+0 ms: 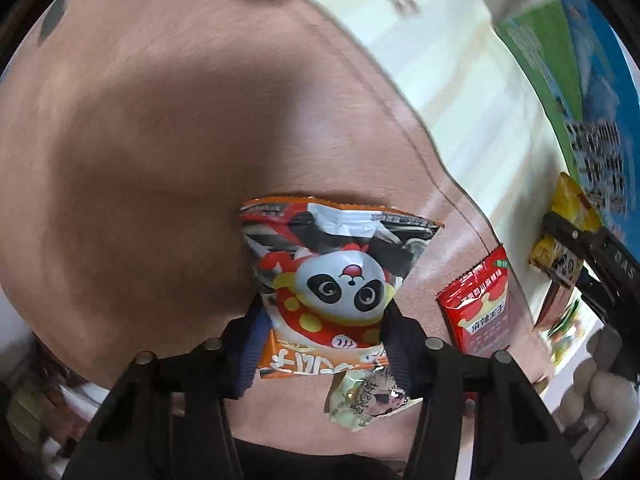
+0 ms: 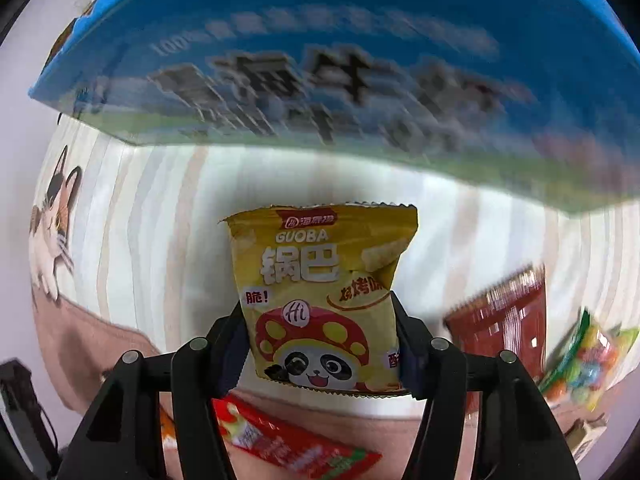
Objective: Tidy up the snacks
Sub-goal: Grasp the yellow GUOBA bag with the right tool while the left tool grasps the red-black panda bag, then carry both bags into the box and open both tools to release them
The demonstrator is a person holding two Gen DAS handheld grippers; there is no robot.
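My left gripper (image 1: 322,320) is shut on an orange panda snack bag (image 1: 332,276) and holds it above a pink-brown mat (image 1: 160,140). My right gripper (image 2: 320,328) is shut on a yellow Guoba snack bag (image 2: 324,292) and holds it in front of a blue and green carton (image 2: 320,60). The right gripper with its yellow bag (image 1: 568,236) also shows at the right edge of the left wrist view. A red snack packet (image 1: 480,304) and a pale green packet (image 1: 368,400) lie on the mat below the left gripper.
The blue and green carton (image 1: 580,80) stands at the right on a striped cloth (image 1: 460,80) with a cat print (image 2: 52,216). A dark red packet (image 2: 504,320), a colourful candy bag (image 2: 588,356) and a red packet (image 2: 288,440) lie near the right gripper.
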